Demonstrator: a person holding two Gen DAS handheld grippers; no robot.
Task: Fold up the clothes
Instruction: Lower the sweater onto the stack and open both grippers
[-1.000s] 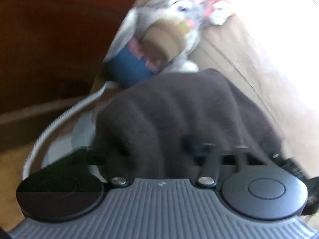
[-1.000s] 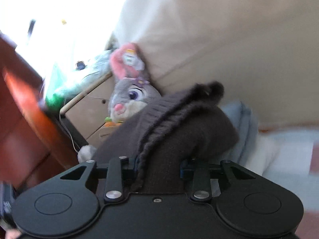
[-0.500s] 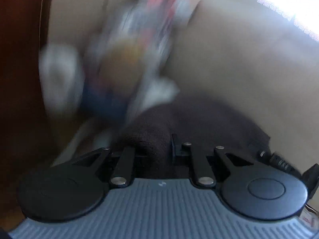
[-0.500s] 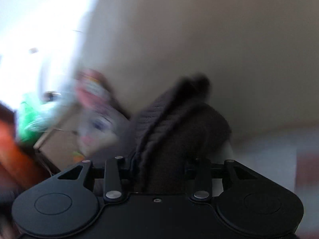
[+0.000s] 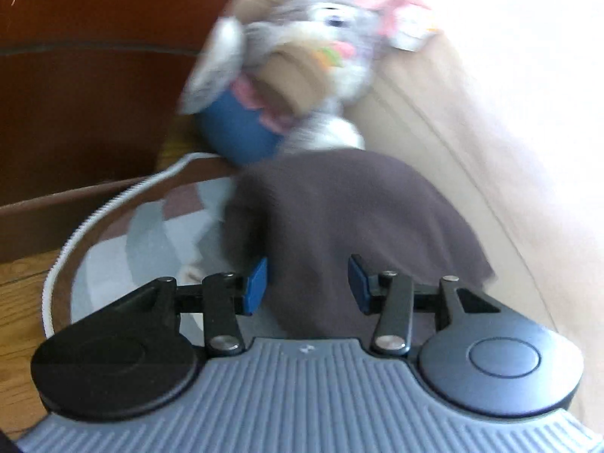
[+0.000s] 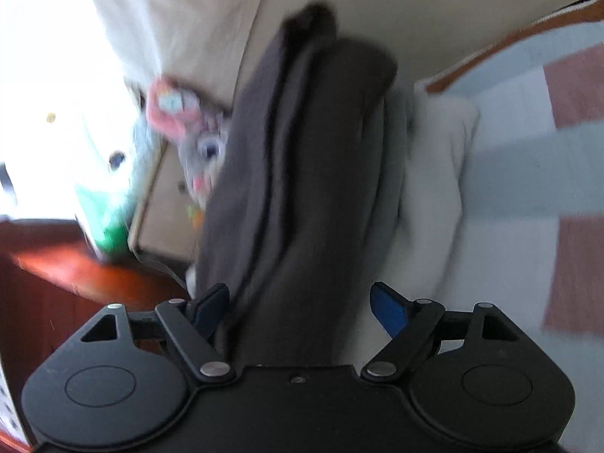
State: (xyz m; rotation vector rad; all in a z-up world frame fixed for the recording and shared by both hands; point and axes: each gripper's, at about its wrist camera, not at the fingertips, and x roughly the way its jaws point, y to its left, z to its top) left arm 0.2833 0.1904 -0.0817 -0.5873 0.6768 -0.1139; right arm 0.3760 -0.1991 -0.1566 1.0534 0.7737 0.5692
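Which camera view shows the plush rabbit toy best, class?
The left wrist view: the plush rabbit shows head, body and blue trousers, though blurred. In the right wrist view the dark garment hides all but its face.

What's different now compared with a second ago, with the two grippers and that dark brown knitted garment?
Both grippers let go: the left gripper and right gripper had pinched the dark brown knitted garment; now their jaws are opening, cloth loose between them. The grey plush rabbit stays put.
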